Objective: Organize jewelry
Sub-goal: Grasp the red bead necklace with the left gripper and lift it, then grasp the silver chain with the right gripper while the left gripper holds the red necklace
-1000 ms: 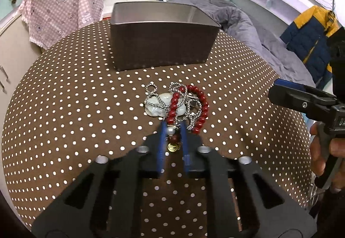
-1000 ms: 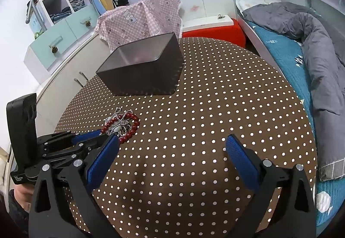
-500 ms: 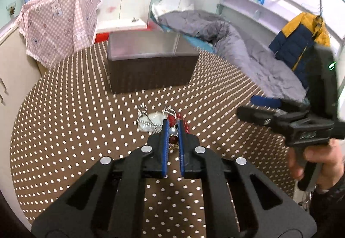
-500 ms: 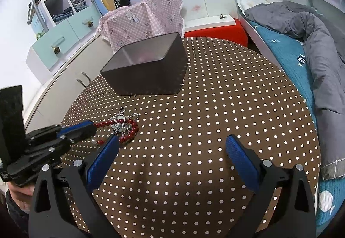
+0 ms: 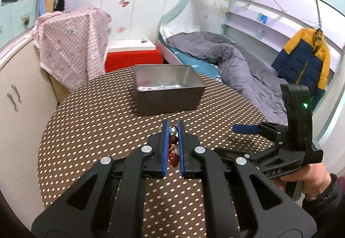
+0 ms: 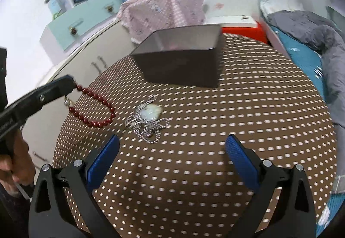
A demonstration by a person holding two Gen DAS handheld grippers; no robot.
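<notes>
My left gripper (image 5: 173, 128) is shut on one end of a red bead bracelet (image 5: 173, 147), whose beads show between the blue pads. In the right wrist view the same red bead bracelet (image 6: 94, 108) hangs in a loop from the left gripper (image 6: 72, 85), lifted above the table. A silver chain with a pale stone pendant (image 6: 148, 118) lies on the dotted tablecloth (image 6: 215, 126), left of centre. My right gripper (image 6: 172, 151) is open over the cloth, just in front of that chain. A dark metal box (image 5: 167, 89) stands at the far side of the table, with something shiny inside.
The round table carries a brown cloth with white dots (image 5: 97, 121). Behind it stand a cabinet (image 5: 17, 95), a pink checked cloth (image 5: 71, 44) and a red box (image 5: 131, 59). A bed with a grey duvet (image 5: 232, 65) runs along the right.
My left gripper has risen and pulled the red bracelet off the pile, leaving the silver chain and pendant on the cloth. The right gripper has shifted toward the chain, still open.
</notes>
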